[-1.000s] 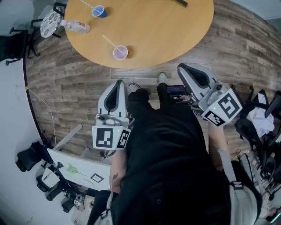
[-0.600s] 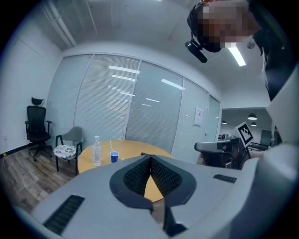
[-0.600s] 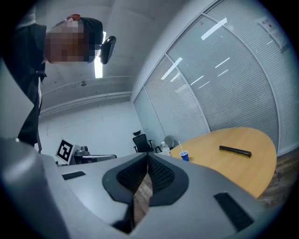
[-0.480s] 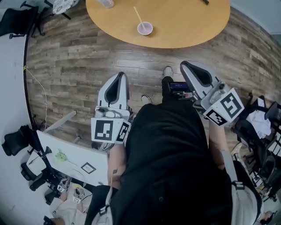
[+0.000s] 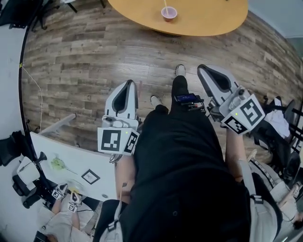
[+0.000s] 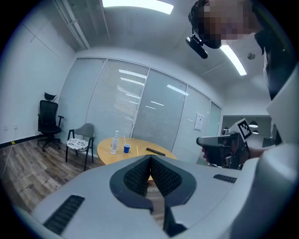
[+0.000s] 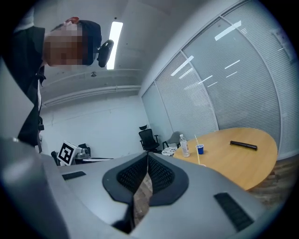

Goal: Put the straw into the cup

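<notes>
Cup beyond left tongs, right tongs

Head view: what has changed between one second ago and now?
The round table and pink cup with its straw slid to the top edge; the blue cup and bottle left the head view. Left tongs and right tongs stayed at the person's sides, shut and empty.

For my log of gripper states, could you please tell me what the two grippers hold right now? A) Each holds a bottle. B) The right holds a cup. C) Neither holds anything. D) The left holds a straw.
C: the left gripper and the right gripper each show jaws closed together with nothing between them, while the pink cup stands away on the table.
</notes>
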`<state>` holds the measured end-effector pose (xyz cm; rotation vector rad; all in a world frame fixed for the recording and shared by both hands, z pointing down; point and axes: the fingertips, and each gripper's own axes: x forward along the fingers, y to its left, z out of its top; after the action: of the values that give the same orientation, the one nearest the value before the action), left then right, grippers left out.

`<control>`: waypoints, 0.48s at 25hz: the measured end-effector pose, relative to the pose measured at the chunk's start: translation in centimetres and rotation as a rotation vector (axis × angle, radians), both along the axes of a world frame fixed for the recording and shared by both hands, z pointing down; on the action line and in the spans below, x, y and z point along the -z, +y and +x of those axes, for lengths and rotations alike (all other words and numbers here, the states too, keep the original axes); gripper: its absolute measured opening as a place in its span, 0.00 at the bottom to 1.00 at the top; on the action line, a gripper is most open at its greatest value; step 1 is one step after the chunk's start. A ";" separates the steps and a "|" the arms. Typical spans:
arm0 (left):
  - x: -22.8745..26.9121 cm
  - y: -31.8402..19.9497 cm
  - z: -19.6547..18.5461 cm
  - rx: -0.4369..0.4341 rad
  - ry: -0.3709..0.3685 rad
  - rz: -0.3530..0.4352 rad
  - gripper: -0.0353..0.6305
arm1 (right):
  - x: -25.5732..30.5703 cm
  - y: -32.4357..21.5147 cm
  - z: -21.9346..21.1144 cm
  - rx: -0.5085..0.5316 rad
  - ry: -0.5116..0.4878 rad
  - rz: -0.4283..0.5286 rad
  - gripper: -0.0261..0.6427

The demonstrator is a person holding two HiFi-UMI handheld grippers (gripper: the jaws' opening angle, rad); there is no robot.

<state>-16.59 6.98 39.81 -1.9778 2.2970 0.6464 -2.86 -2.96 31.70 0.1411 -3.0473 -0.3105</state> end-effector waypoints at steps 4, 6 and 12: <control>-2.2 2.1 1.1 -0.050 -0.010 0.002 0.07 | -1.9 2.9 1.8 -0.047 -0.008 0.016 0.07; -2.9 3.1 1.8 -0.079 -0.021 0.007 0.07 | -2.9 4.3 2.5 -0.061 -0.005 0.024 0.07; -2.4 4.2 3.7 -0.135 -0.058 0.024 0.07 | -3.2 6.6 4.8 -0.097 -0.020 0.037 0.07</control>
<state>-12.93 11.15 42.21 -2.1260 2.1274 0.6131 1.93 3.65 34.89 0.2946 -3.0426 -0.3612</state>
